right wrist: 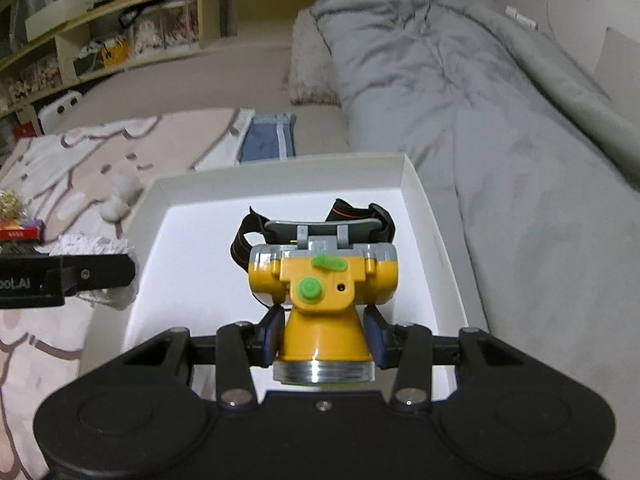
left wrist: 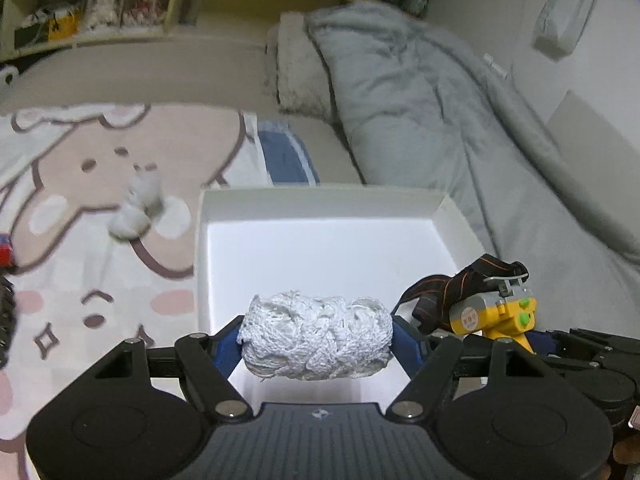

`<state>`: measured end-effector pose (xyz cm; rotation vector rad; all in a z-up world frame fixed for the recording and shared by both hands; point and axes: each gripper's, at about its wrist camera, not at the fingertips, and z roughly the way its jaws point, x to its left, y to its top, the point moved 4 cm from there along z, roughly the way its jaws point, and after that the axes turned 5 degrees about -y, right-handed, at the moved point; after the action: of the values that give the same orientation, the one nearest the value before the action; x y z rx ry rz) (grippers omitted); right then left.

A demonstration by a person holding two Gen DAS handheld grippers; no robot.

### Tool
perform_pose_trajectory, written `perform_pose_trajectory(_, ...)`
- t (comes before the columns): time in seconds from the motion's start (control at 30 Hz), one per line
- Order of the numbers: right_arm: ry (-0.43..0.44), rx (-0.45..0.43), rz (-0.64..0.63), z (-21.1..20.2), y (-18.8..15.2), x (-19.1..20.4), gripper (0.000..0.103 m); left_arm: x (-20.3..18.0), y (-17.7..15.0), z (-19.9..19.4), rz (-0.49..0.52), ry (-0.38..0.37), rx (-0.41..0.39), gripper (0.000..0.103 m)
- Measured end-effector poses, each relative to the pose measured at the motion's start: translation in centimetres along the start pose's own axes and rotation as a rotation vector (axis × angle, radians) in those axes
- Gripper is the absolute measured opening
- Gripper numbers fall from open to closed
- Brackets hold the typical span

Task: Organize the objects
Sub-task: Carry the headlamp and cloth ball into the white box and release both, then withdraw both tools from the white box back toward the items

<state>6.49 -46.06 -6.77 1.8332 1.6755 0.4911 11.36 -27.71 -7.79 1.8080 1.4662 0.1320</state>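
Both loads hang over the white box (left wrist: pixel 448 216): left gripper (left wrist: pixel 316 340) clamps a string bundle (left wrist: pixel 316 340), right gripper (right wrist: pixel 324 336) clamps a yellow headlamp (right wrist: pixel 322 280). Next, probably lower and let go inside, though height above the floor is hard to judge.

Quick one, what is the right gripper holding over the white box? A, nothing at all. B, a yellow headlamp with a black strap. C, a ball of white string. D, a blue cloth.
B: in the right wrist view the right gripper has its blue pads pressed on either side of the yellow headlamp, above the white box.
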Motion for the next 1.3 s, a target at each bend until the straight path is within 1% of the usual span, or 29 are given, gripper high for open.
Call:
perform_pose_trajectory(0.07,-0.001,0.04,0.003,1.0,-0.3,-0.3,0.044,0.2,-0.4,1.3,-0.03,0.0,0.049,0.075)
perform_pose_trajectory(0.13,-0.002,0.081,-0.002,1.8,-0.7,-0.6,0.044,0.5,-0.9,2.3,-0.06,-0.003,0.081,0.075)
perform_pose_trajectory(0.23,-0.014,0.122,-0.021,2.8,-1.4,-0.9,0.044,0.9,-1.8,3.4,-0.088,-0.008,0.094,0.077)
perform_pose_trajectory(0.27,-0.017,0.129,-0.026,3.0,-1.6,-0.9,0.045,1.0,-2.0,3.6,-0.099,-0.013,0.098,0.08)
perform_pose_trajectory(0.3,-0.019,0.132,-0.03,3.3,-1.8,-0.9,0.045,1.2,-2.2,3.9,-0.107,-0.018,0.107,0.087)
perform_pose_trajectory(0.33,-0.024,0.124,-0.034,3.3,-1.9,-1.0,0.045,1.2,-2.5,4.1,-0.11,-0.018,0.119,0.09)
perform_pose_trajectory(0.37,-0.036,0.118,-0.04,3.2,-2.1,-1.1,0.055,1.3,-2.6,4.2,-0.106,-0.012,0.125,0.091)
perform_pose_trajectory(0.4,-0.056,0.109,-0.044,3.1,-2.2,-1.1,0.063,1.3,-2.8,4.2,-0.097,-0.004,0.128,0.091)
perform_pose_trajectory(0.43,-0.074,0.098,-0.051,2.8,-2.1,-1.2,0.074,1.4,-2.9,4.2,-0.086,0.005,0.133,0.091)
perform_pose_trajectory(0.5,-0.083,0.102,-0.073,2.5,-2.3,-1.0,0.075,1.6,-3.1,4.0,-0.077,0.022,0.139,0.091)
perform_pose_trajectory(0.63,-0.078,0.118,-0.077,2.1,-2.5,-0.8,0.075,2.1,-3.3,3.5,-0.077,0.033,0.148,0.091)
perform_pose_trajectory(0.83,-0.061,0.122,-0.042,1.2,-2.5,-0.6,0.075,1.9,-2.9,2.1,-0.035,0.043,0.142,0.091)
perform_pose_trajectory(1.13,-0.05,0.052,0.019,-2.0,-1.1,-0.5,0.075,1.1,-2.4,-0.9,0.043,0.059,0.11,0.095)
perform_pose_trajectory(1.3,-0.044,0.017,0.055,-4.1,-0.7,-0.3,0.075,0.9,-2.3,-2.7,0.076,0.067,0.101,0.1)
